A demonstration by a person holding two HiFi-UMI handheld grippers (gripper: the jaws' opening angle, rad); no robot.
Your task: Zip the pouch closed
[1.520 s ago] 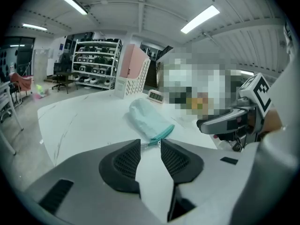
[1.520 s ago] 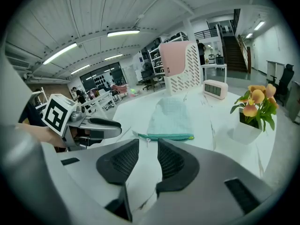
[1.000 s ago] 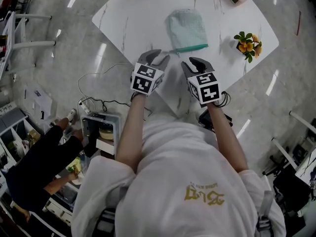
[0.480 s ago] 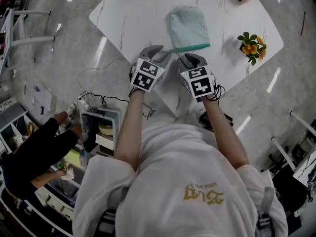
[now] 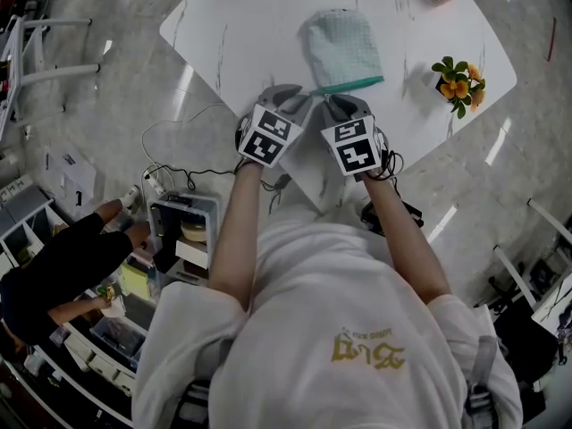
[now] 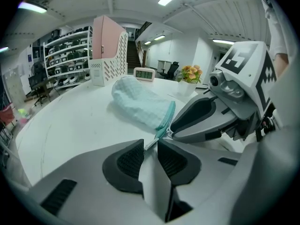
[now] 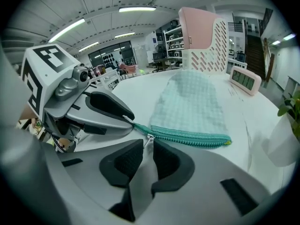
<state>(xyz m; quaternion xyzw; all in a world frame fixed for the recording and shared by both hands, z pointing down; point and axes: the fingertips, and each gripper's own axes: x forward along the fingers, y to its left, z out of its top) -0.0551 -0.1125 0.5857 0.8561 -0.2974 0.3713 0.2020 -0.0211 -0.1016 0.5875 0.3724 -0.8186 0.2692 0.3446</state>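
**Two grippers meet at the zipper end of a mint-green pouch**

A soft, mint-green pouch [image 5: 340, 47] with a fine checked weave lies flat on a white, marble-veined table [image 5: 241, 25]. Its rounded end points away from the person. A darker teal zipper [image 7: 187, 136] runs along the straight edge nearest them.

The silver pull tab [image 7: 148, 138] sits at the zipper's left end. There a short teal tape tail [image 7: 136, 127] sticks out past the pouch's corner.

Both grippers come together at that corner, side by side, just in front of the person. The left gripper [image 6: 151, 144] has its jaws pressed together on the tape tail, which pokes out between their ribbed black pads. The right gripper view shows this from the side, with the tail running straight into the closed tips.

The right gripper [image 7: 147, 146] has its jaws drawn in to a narrow slit. The pull tab is caught between their tips, just beside the left gripper [image 7: 127, 117].

Farther along the table, beyond the pouch, stand a pink and white file holder [image 7: 206, 36] and a small digital clock [image 7: 244, 80]. A pot of yellow and orange flowers [image 5: 454, 86] sits near the table's right corner, well apart from the pouch.
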